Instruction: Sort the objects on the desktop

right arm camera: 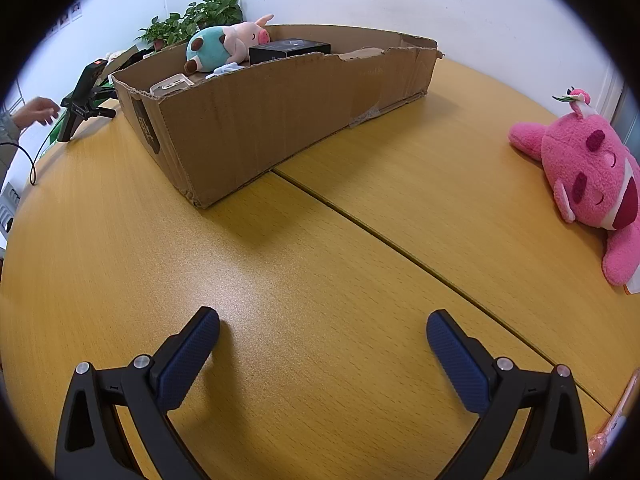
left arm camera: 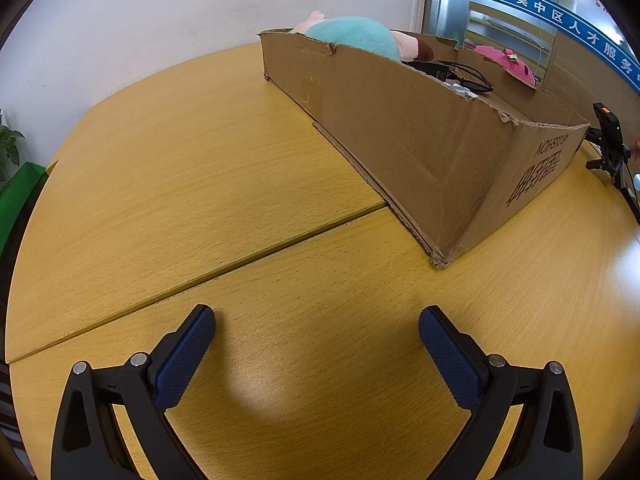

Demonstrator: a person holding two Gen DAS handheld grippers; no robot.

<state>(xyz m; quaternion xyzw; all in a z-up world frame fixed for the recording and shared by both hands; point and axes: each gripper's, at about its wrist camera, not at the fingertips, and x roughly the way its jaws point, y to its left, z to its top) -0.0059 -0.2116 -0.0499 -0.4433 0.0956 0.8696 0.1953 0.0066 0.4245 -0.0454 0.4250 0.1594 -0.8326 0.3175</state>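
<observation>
Desktop objects are mostly lying inside the cardboard box (right arm camera: 280, 112), which is sitting on the wooden surface (right arm camera: 280, 280). Inside the box, a teal-and-pink plush pig (right arm camera: 224, 46) is lying toward its far end, with a black box (right arm camera: 290, 50) just beside it and a small white case (right arm camera: 172, 84) nearer the box's front corner. From the left wrist view, a black cable (left arm camera: 468, 76) is also resting in the box. Well apart from the box, to its right, a pink plush bear (right arm camera: 592, 180) is lying on the surface. To the left of the box, a person's hand (right arm camera: 36, 114) is reaching near a black camera stand (right arm camera: 82, 100). Both the left gripper (left arm camera: 316, 316) and the right gripper (right arm camera: 322, 318) are hovering short of the box, jaws spread wide and grasping nothing.
</observation>
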